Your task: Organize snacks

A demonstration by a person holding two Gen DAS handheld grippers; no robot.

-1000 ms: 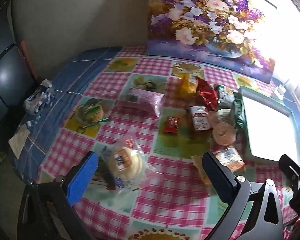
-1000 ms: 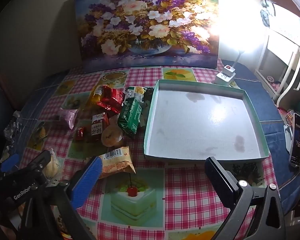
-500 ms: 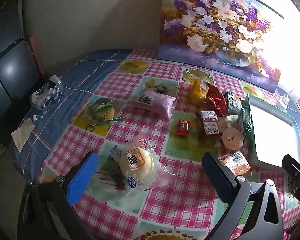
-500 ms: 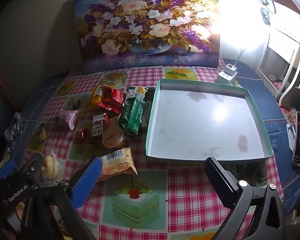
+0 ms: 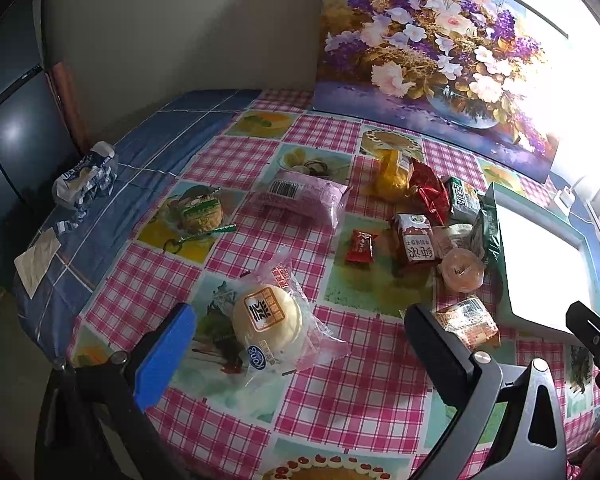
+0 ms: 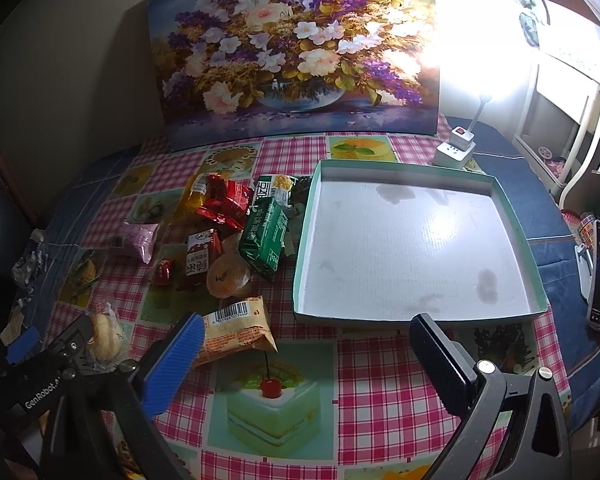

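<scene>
Left gripper (image 5: 296,334): black two-finger frame, blue ribbed pad on its left finger (image 5: 164,354), black pad on the right; jaws spread wide, nothing between them, tilted downward.
Right gripper (image 6: 304,344): same build, jaws spread wide, nothing gripped.
Relative position: left gripper's body visible at lower left of right wrist view, close beside.

Tray (image 6: 416,240) floor lies bare; snack pile (image 6: 236,232) crowds its left wall.

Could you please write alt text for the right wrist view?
An open right hand-held gripper hovers over a checked tablecloth, near an empty green-rimmed tray. Wrapped snacks lie scattered left of the tray.
</scene>
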